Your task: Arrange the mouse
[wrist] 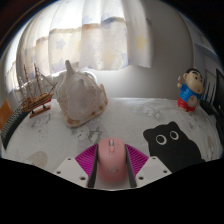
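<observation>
A pink computer mouse [112, 162] sits between my two fingers, its scroll wheel pointing away from me. The magenta pads press against both its sides, so my gripper [112, 170] is shut on the mouse. It is held low over a white marbled table [115, 118]. Just to the right of the fingers lies a black cat-shaped mouse mat [170, 143] with two round white eyes.
A large cream conch shell [80, 98] stands beyond the fingers to the left. A model sailing ship [36, 95] stands further left. A small cartoon boy figurine [189, 88] stands at the far right. White curtains [100, 35] hang behind the table.
</observation>
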